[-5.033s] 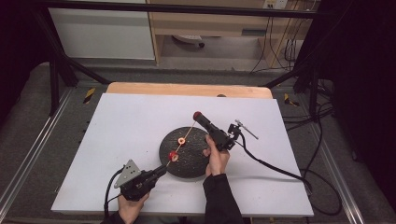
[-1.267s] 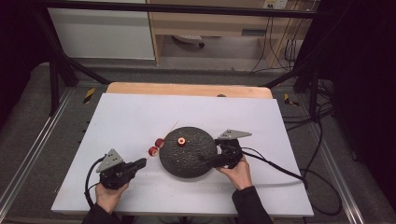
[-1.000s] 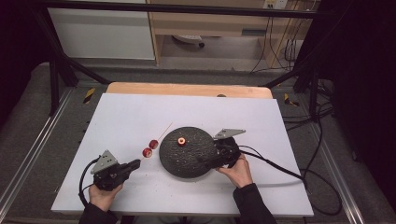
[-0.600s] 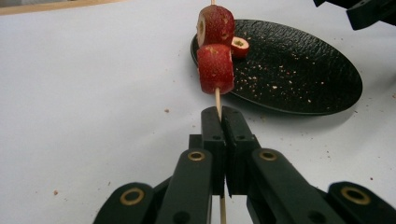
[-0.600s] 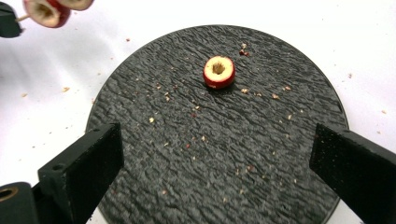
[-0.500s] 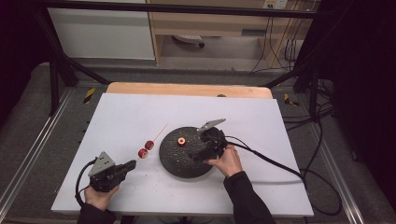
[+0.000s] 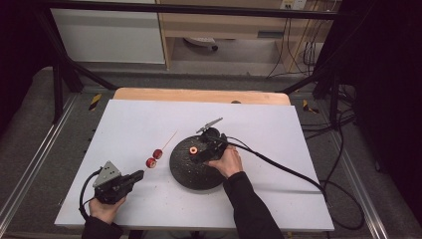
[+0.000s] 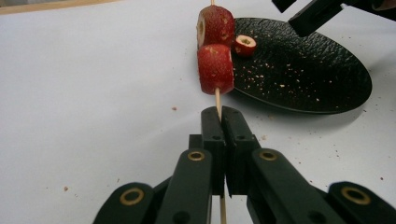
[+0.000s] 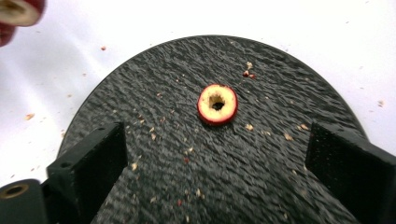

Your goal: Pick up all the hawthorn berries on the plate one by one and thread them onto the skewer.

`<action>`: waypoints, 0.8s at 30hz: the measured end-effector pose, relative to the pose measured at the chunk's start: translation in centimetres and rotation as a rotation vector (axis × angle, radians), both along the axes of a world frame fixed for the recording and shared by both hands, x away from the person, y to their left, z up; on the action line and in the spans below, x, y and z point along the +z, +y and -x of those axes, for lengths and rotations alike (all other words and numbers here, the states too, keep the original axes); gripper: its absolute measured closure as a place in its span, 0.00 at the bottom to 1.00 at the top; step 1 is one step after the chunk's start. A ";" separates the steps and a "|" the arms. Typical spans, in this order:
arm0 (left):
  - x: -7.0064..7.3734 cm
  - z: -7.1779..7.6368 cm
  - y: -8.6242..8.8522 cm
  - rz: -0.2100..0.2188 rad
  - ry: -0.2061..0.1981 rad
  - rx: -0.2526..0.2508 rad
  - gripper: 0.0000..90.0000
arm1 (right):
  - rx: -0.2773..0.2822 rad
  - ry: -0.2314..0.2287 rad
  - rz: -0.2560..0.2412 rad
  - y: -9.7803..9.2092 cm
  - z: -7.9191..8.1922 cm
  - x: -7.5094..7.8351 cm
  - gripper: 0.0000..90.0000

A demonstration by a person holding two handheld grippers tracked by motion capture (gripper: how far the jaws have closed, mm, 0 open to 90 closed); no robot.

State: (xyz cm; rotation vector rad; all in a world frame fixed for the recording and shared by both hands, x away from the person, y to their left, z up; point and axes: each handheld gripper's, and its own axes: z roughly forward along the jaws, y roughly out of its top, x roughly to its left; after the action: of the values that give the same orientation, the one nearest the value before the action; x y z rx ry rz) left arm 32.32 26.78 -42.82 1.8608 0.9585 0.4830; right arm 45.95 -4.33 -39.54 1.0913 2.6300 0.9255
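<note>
High view, left to right. Left tongs [image 7: 138, 175]: near the white desk [image 7: 124, 119] front edge, clamped on a thin wooden skewer [image 8: 217, 99] carrying two red fruit slices [image 7: 154, 158]; bare surface all round. Round black textured plate [image 7: 186, 172]: mid-desk, one cored red fruit ring [image 9: 217, 103] lying on it. Right tongs [image 9: 217, 154]: jaws spread wide over the plate, just short of the ring, holding nothing.

**Gripper Status: Left Closed, Right Spread**

Left gripper [image 7: 138, 175], near the surface's front-left corner, has its jaws pressed together, pointing right. Right gripper [image 7: 197, 155], held mid-surface, has its jaws wide apart, angled down and left.
</note>
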 end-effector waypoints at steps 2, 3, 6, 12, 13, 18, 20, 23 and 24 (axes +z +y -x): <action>0.0 0.0 0.0 0.000 0.002 0.000 0.98 | -0.011 0.032 0.017 0.9 -0.8 -0.5 0.11; 0.0 0.0 0.0 0.001 0.004 0.000 0.98 | -0.019 0.039 0.023 1.1 -1.0 -0.6 0.13; -0.1 -0.1 0.1 0.000 0.005 0.001 0.98 | -0.041 0.067 0.008 1.7 -1.6 -0.8 0.17; -0.1 -0.2 0.2 0.008 0.011 0.003 0.98 | -0.077 0.104 0.004 2.2 -2.6 -1.3 0.28; -0.1 -0.2 0.2 0.008 0.011 0.003 0.98 | -0.084 0.106 0.008 2.2 -2.6 -1.4 0.32; -0.2 -0.2 0.2 0.010 0.012 0.002 0.98 | -0.097 0.090 -0.008 2.3 -2.7 -1.7 0.40; -0.1 -0.2 0.2 0.010 0.011 0.001 0.98 | -0.104 0.125 -0.011 2.4 -2.9 -1.9 0.45; -0.1 -0.2 0.1 0.008 0.011 -0.001 0.98 | -0.111 0.135 -0.013 2.4 -3.0 -2.0 0.51; -0.2 -0.2 0.1 0.008 0.013 -0.002 0.98 | -0.113 0.137 -0.016 2.4 -3.0 -2.0 0.52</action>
State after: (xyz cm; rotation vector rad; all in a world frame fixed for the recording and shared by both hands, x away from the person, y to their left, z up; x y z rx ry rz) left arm 32.52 26.89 -42.98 1.8593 0.9659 0.4660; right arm 48.99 -1.95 -41.52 1.3373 2.6385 0.8792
